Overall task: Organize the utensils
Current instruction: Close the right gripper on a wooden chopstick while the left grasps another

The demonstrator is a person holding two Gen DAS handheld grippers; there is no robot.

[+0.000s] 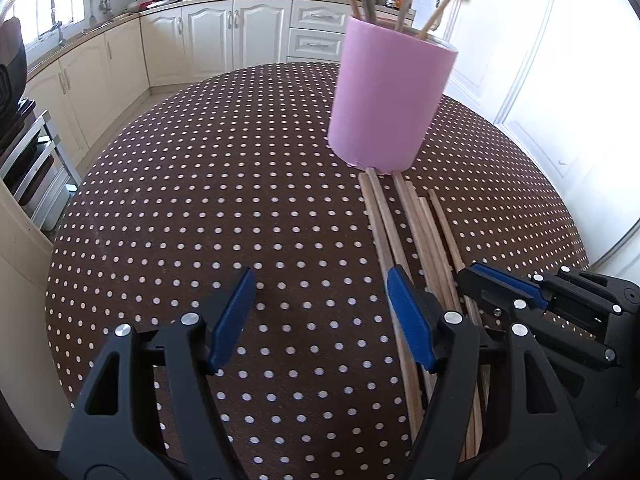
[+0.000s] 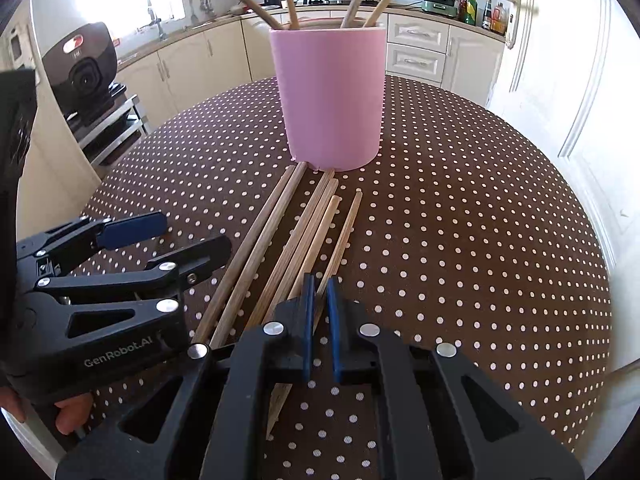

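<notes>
A pink cylindrical holder (image 1: 384,96) (image 2: 332,100) stands on the dotted tablecloth with several wooden chopsticks upright in it. More chopsticks (image 1: 416,232) (image 2: 280,240) lie side by side in front of it, their ends toward its base. My right gripper (image 2: 319,284) (image 1: 470,274) is shut on the rightmost lying chopstick (image 2: 344,232), which runs between its blue pads. My left gripper (image 1: 320,280) (image 2: 192,232) stands open to the left of the pile, low over the cloth. Only cloth shows between its pads, and its right finger (image 1: 404,304) hangs over the leftmost chopsticks.
The round table (image 1: 200,200) has a brown cloth with white dots. Cream kitchen cabinets (image 1: 224,36) run behind it, a white door (image 1: 560,100) stands at the right and a metal rack (image 1: 28,160) at the left. A person's hand (image 2: 68,412) holds the left gripper.
</notes>
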